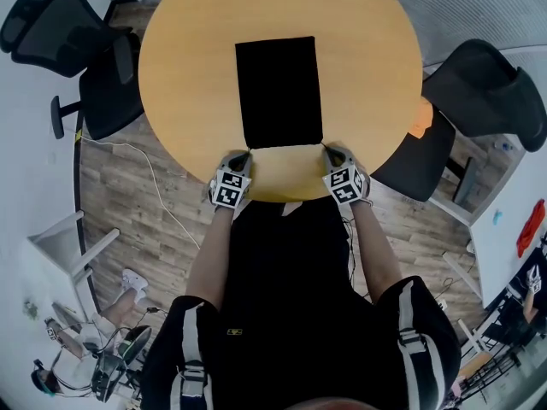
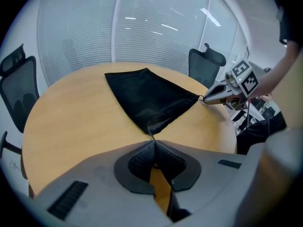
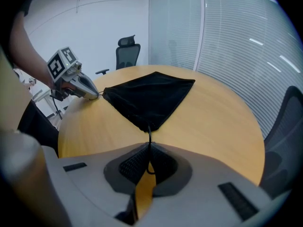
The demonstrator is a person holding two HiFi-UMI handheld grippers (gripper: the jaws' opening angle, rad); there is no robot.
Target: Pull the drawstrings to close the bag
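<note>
1. Head view: black drawstring bag (image 1: 279,90) flat at mid-surface (image 1: 188,67), mouth edge toward the person. Left tongs (image 1: 247,154) and right tongs (image 1: 326,148) at the two near corners, one to each side, probably placed to draw the cords outward and cinch the mouth.
2. Left gripper view: left tongs (image 2: 153,145) clenched on the thin left drawstring (image 2: 150,130) where it leaves the bag's (image 2: 147,96) nearest corner. Pinched close to the fabric, leaving little slack to take up. Right tongs (image 2: 207,98) visible across, tip at the far corner.
3. Right gripper view: right tongs (image 3: 148,150) clenched likewise on the right drawstring (image 3: 149,135), a small loop of cord showing behind the pads. Bag (image 3: 149,98) spread flat, mouth ungathered; closing pull judged not yet done.
</note>
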